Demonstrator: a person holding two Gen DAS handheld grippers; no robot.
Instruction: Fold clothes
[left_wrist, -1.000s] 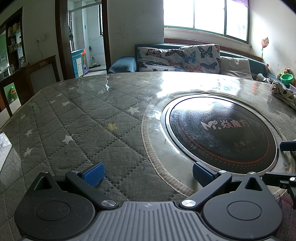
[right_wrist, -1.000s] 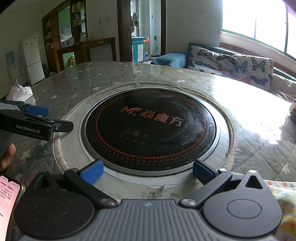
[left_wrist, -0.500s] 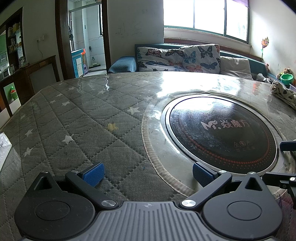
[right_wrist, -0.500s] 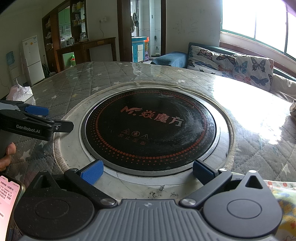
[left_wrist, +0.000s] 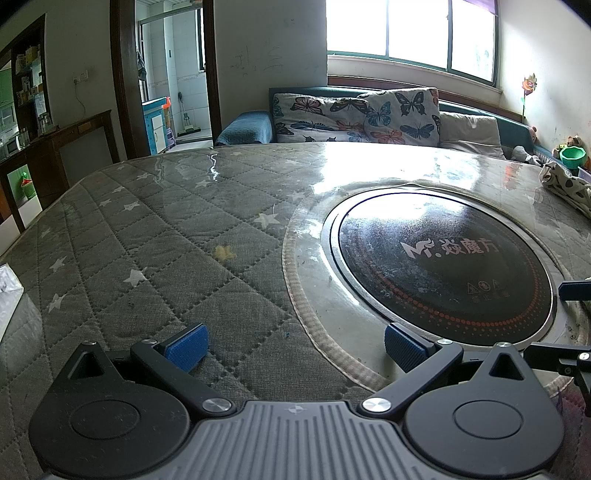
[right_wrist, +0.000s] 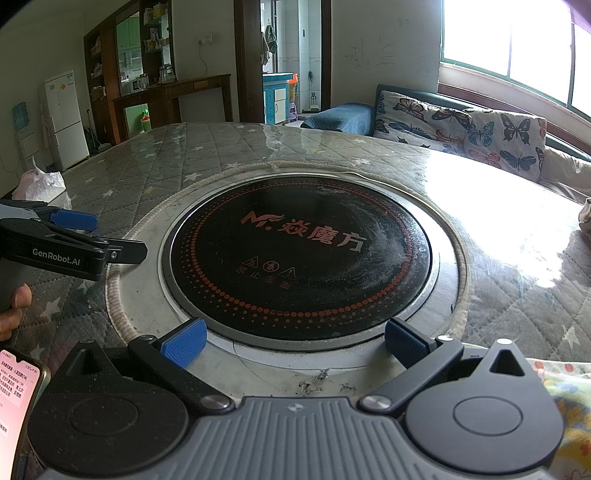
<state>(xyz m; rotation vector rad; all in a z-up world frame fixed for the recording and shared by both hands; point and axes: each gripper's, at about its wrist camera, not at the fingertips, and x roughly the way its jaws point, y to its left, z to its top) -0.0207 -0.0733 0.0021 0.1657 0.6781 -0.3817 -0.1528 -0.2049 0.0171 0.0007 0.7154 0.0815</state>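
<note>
Starting at the far left of the right wrist view, a phone (right_wrist: 16, 398) lies lit at the near edge of the surface (right_wrist: 207, 155), probably propped where we can read the instructions, and a white plastic bag (right_wrist: 38, 184) sits farther back, well out of the working area. Just right of them our left claw (left_wrist: 293, 347) rests low over the quilted, plastic-covered cover with its blue pads spread wide and nothing between them; we judge it is parked at the near edge, waiting for cloth. In the middle lies the round black hotplate (right_wrist: 299, 258) set into the surface, bare and flat, the likeliest spot to spread a garment. Our right claw (right_wrist: 293, 345) hangs at the hotplate's near rim, likewise spread wide and empty. The clothes are off to the right: a pale floral garment (right_wrist: 569, 391) is bunched at the near right corner just beside the right claw, within easy reach, and a spotted cloth (left_wrist: 569, 186) lies at the far right edge, well apart from both claws. Folding has not begun; we reckon the near floral piece should be pulled onto the centre first.
</note>
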